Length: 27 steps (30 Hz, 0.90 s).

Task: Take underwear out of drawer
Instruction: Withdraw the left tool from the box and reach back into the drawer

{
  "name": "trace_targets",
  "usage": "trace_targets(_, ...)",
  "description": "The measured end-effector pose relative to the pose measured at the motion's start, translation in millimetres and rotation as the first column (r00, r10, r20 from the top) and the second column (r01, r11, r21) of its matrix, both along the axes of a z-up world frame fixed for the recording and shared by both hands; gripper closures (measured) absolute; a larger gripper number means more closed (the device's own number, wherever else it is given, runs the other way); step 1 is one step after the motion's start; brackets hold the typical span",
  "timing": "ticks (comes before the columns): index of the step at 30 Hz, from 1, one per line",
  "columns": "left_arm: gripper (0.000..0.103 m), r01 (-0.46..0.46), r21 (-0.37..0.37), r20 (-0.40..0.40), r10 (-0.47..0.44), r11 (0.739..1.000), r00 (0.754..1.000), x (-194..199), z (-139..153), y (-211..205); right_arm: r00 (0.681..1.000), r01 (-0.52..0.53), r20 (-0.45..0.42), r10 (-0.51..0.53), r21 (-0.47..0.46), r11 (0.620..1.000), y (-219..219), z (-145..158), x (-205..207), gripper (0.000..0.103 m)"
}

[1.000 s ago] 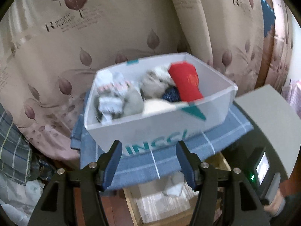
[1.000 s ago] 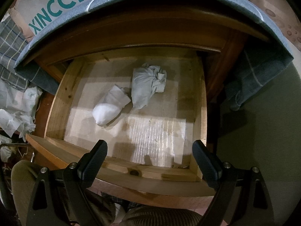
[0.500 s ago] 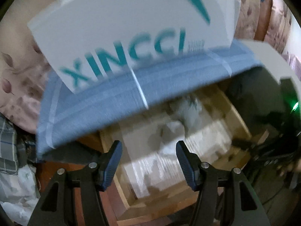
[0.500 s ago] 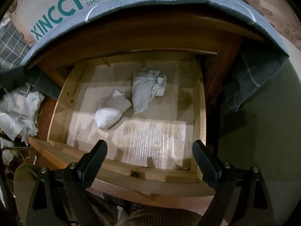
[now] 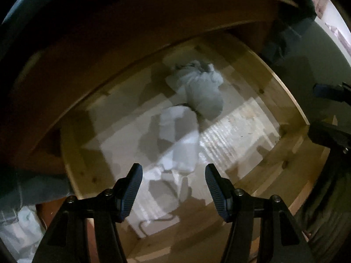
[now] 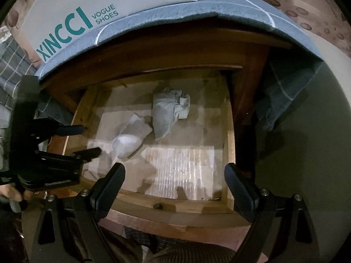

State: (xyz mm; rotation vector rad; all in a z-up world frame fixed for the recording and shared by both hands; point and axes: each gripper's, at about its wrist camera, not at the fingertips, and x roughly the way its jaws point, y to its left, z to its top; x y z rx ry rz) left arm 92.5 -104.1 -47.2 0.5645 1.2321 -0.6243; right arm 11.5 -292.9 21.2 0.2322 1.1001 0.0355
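A: In the open wooden drawer [image 6: 228, 118], 2 bundles of underwear lie on the pale liner: a white one [image 6: 129, 140] toward the left front, and a grey crumpled one [image 6: 169, 111] just beside it, further back.

B: And the left gripper [image 5: 173, 171] is right over them. Its jaws stand apart, nothing between the pads, pointing steeply down with the white bundle [image 5: 177, 135] directly beyond its fingertips.

A: From the right wrist view you can see that left gripper [image 6: 87, 140] reaching in over the drawer's left wall, its tips near the white bundle but not touching it as far as I can tell.

B: The right gripper [image 6: 175, 182]?

A: Jaws wide apart, empty, hovering above the drawer's front edge. The grey bundle [image 5: 201, 92] sits well clear of it.

B: Above the drawer, a blue cloth [image 6: 219, 6] drapes over the cabinet top, and a white shoebox [image 6: 87, 4] stands on it.

A: Both bundles lie untouched inside the drawer.
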Motion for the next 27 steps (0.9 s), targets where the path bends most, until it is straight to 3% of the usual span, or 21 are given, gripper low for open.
trace_targets(4, 0.042, 0.020, 0.005, -0.056, -0.020, 1.000, 0.998, 8.4, -12.9, -11.9, 1.000, 0.010, 0.012, -0.010, 0.019, 1.000, -1.4, 1.8, -2.0, 0.013)
trace_targets(7, 0.042, 0.057, 0.024, -0.038, -0.056, 0.998, 0.998, 7.8, -19.3, -18.7, 1.000, 0.012, 0.011, -0.012, 0.034, 0.999, -1.8, 1.9, -2.7, 0.013)
trace_targets(10, 0.042, 0.105, 0.064, -0.080, -0.100, 0.992, 0.992, 5.4, -31.7, -25.5, 1.000, 0.012, 0.012, -0.013, 0.049, 0.999, -2.8, 2.3, -2.7, 0.013)
trace_targets(13, 0.042, 0.143, 0.117, -0.073, -0.135, 0.983, 0.988, 4.7, -45.1, -30.4, 1.000, 0.011, 0.011, -0.012, 0.055, 0.998, -2.4, 1.9, -1.0, 0.013)
trace_targets(16, 0.042, 0.146, 0.127, -0.117, -0.132, 0.981, 0.984, 11.1, -52.6, -34.8, 1.000, 0.007, 0.011, -0.008, 0.063, 0.998, -2.8, 1.2, -0.7, 0.013)
trace_targets(27, 0.042, 0.136, 0.141, -0.131, -0.118, 0.981, 0.984, 35.6, -63.7, -48.2, 1.000, -0.002, 0.010, 0.001, 0.090, 0.996, -4.8, -0.3, -0.3, 0.013)
